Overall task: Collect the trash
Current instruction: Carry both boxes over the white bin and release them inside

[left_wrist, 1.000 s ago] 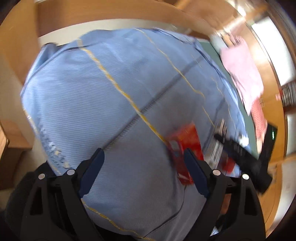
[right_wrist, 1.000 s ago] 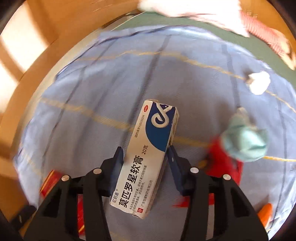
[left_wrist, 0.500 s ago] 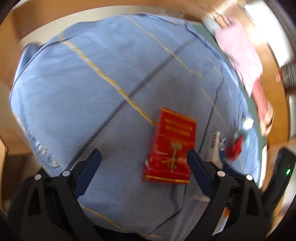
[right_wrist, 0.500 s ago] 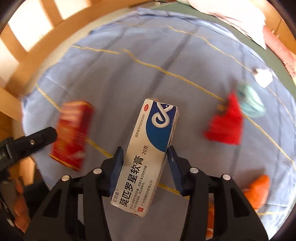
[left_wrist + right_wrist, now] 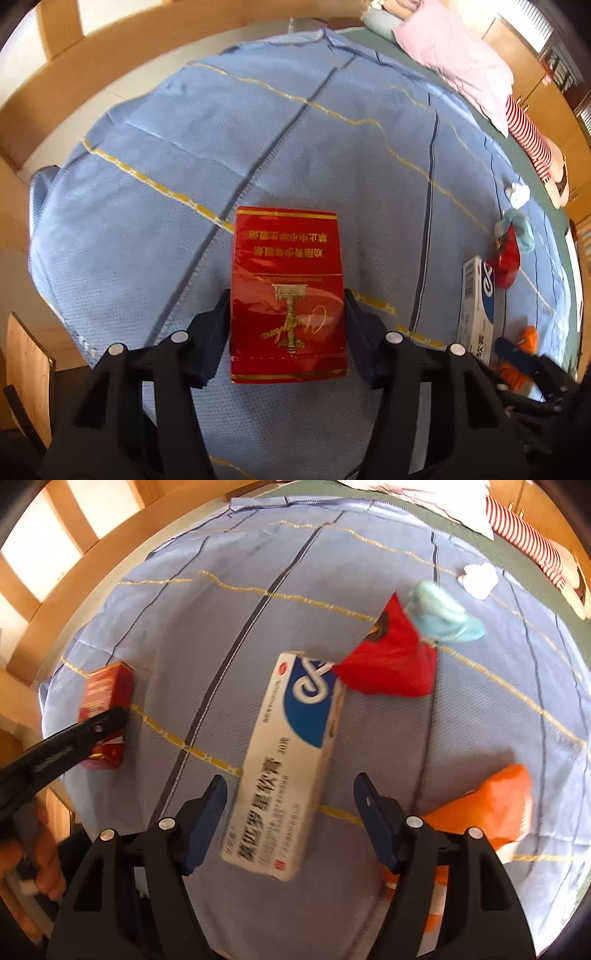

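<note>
On the blue cloth (image 5: 332,155), my left gripper (image 5: 288,314) is closing on the red packet (image 5: 288,295), whose long axis runs along the fingers. My right gripper (image 5: 288,805) is opening, and the white medicine box (image 5: 291,760), blurred, seems to be dropping free between its jaws.

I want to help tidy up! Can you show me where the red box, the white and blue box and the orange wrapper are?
red box (image 5: 288,295): left wrist view, middle of its printed front.
white and blue box (image 5: 291,753): right wrist view, middle of its top face.
orange wrapper (image 5: 495,805): right wrist view, its crumpled middle.
</note>
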Demonstrator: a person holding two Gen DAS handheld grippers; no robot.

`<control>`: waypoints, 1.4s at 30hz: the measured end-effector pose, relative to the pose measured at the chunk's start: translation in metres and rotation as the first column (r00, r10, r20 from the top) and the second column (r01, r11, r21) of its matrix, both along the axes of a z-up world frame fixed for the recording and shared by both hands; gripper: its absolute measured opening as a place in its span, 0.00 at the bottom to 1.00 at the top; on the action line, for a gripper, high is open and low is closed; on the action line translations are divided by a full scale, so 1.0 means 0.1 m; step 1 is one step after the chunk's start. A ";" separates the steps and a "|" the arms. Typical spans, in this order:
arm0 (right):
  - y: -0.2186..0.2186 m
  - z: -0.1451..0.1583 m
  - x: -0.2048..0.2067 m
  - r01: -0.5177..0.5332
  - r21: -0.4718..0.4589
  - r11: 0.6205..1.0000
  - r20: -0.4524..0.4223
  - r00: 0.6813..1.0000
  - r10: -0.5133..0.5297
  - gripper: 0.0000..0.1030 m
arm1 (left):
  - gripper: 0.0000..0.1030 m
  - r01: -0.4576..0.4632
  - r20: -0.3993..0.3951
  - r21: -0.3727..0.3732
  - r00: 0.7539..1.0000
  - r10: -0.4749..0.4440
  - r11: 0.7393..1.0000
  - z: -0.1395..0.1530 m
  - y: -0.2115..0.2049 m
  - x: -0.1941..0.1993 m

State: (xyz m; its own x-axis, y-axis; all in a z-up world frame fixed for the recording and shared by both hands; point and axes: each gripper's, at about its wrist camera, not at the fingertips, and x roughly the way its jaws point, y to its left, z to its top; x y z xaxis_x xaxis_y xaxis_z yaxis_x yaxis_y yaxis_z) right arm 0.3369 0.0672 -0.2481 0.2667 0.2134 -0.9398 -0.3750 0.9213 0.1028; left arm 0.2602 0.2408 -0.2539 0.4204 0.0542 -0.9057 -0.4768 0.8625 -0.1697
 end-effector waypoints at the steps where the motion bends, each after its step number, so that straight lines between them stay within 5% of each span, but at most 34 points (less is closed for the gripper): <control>1: 0.04 -0.06 0.01 0.006 -0.012 1.000 0.001 1.000 -0.006 0.67 | 0.56 -0.003 0.018 0.015 1.000 0.003 1.000 0.04 0.01 -0.02; 5: 0.04 -0.01 -0.05 0.017 -0.020 1.000 0.065 0.998 -0.016 0.39 | 0.56 0.009 0.110 0.058 0.994 -0.015 0.998 0.25 -0.01 -0.12; 9: -0.16 0.37 -0.27 0.038 0.047 0.998 0.153 0.987 -0.044 0.39 | 0.56 0.066 0.212 0.081 0.974 -0.082 0.995 0.51 -0.13 -0.30; 15: -0.77 1.17 -1.05 0.080 0.059 0.995 0.368 0.925 -0.096 0.39 | 0.56 0.130 0.296 0.181 0.938 -0.180 0.975 1.03 -0.57 -0.73; 22: -1.48 1.64 -1.96 0.173 0.093 0.980 0.479 0.856 -0.197 0.39 | 0.56 0.242 0.398 0.333 0.840 -0.368 0.911 1.73 -1.43 -1.49; 31: -2.19 1.88 -2.86 0.264 0.183 0.947 0.523 0.790 -0.321 0.39 | 0.56 0.386 0.421 0.429 0.715 -0.558 0.817 2.05 -2.29 -2.23; 37: -2.37 2.03 -3.20 0.290 0.193 0.937 0.561 0.751 -0.348 0.39 | 0.56 0.395 0.445 0.452 0.677 -0.586 0.800 2.21 -2.49 -2.46; 42: -2.44 1.91 -3.25 0.295 0.174 0.939 0.534 0.773 -0.342 0.39 | 0.56 0.409 0.447 0.464 0.657 -0.606 0.786 2.23 -2.60 -2.53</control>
